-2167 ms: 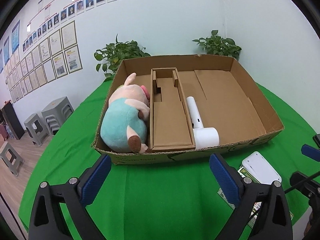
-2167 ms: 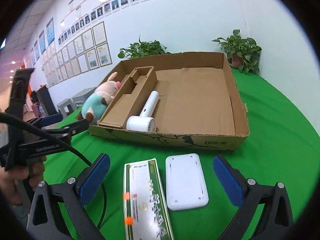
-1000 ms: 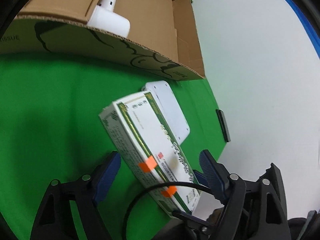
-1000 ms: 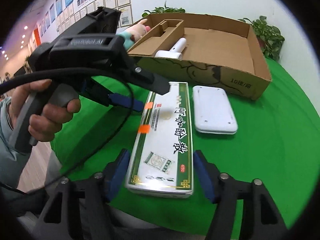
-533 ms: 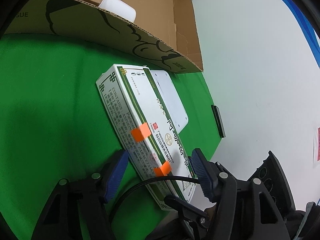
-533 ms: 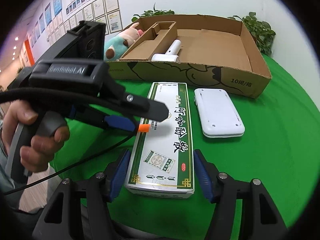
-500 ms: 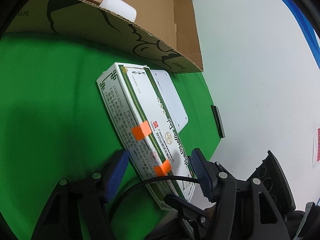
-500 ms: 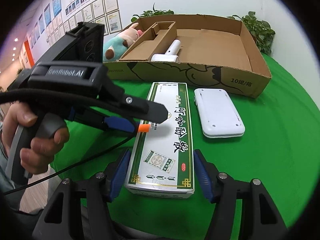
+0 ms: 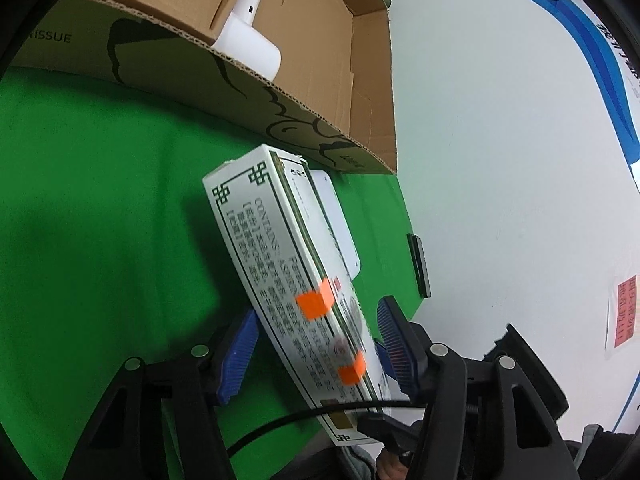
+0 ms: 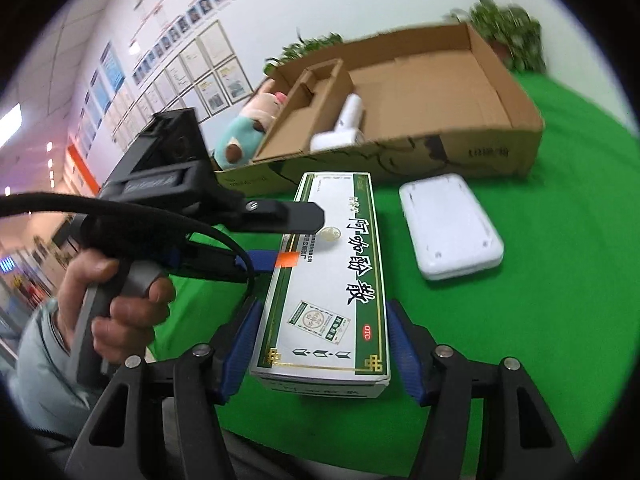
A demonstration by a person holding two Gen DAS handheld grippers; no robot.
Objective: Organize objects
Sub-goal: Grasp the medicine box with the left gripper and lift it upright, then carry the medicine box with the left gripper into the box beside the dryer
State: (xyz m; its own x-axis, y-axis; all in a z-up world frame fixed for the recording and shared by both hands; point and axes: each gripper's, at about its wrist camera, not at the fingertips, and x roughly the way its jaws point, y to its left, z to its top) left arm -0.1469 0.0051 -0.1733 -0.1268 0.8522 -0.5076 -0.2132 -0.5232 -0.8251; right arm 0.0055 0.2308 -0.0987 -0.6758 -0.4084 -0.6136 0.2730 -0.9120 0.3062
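Note:
A long white-and-green medicine box (image 10: pixel 344 280) lies on the green cloth in front of the cardboard tray (image 10: pixel 440 152). My right gripper (image 10: pixel 323 320) is shut on its near end, both blue pads against its long sides. My left gripper (image 9: pixel 316 316) comes in from the left, its jaws closing around the same box (image 9: pixel 256 232). Its left pad touches the printed side, and a thin gap shows at the other pad. In the right wrist view, one finger (image 10: pixel 300 216) of the left gripper reaches over the box top. The box sits rolled and slightly raised.
A flat white device (image 10: pixel 450 226) lies right of the medicine box. The tray holds a white handheld dryer (image 10: pixel 340 128), a cardboard insert and a plush pig (image 10: pixel 244 128). A thin black item (image 9: pixel 418 264) sits at the table's right edge. A person's hand (image 10: pixel 120 300) holds the left gripper.
Both grippers have come down from facing the tray onto the medicine box. The left jaws have narrowed around it. The right wrist has rolled, and the box has tipped with it.

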